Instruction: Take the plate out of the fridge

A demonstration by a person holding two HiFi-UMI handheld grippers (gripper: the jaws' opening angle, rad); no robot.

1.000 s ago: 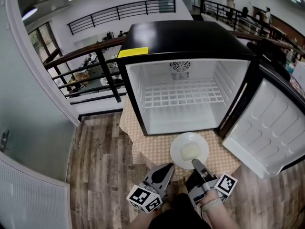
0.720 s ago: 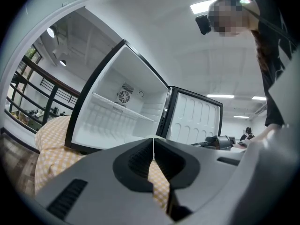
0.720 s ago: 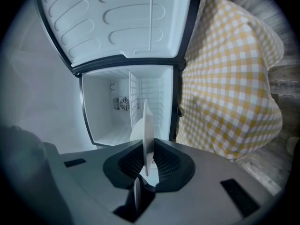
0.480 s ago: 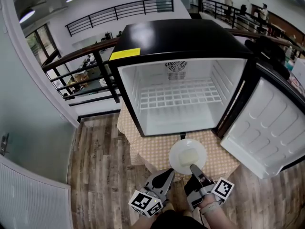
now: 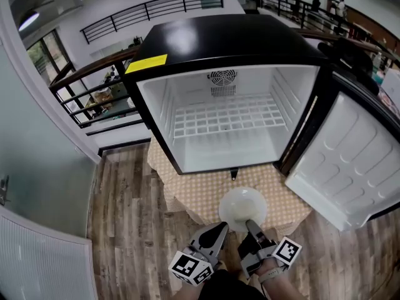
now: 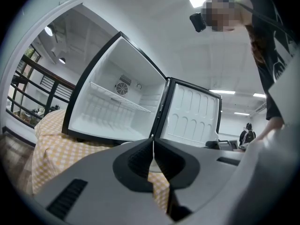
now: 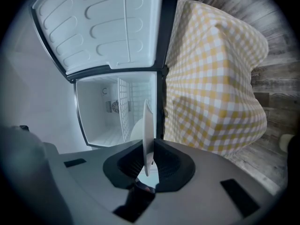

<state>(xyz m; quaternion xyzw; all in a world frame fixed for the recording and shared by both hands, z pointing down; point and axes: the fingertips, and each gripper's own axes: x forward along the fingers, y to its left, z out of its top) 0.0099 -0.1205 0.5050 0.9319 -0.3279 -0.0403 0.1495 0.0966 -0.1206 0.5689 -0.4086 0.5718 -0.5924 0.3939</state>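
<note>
Black fridge [image 5: 231, 42] on the cloth-covered worktop [image 5: 187, 195], door [image 5: 350, 161] swung wide to the right, wire shelf [image 5: 228, 117] and floor inside both bare. White plate [image 5: 240, 206] out of the cabinet: a second ago level with the fridge's front lip, since drawn back toward the person, now over the near part of the worktop and apart from the opening. Held at its near rim by the right gripper [image 5: 250, 225], fingers clenched on that rim, the plate edge-on between them in the right gripper view. Left gripper [image 5: 219, 230] just beside, fingers pressed together on nothing, idle in the carry. By this reading, removal as good as done; left only to find a resting place for the plate, keeping it level, and perhaps to shut the door.
</note>
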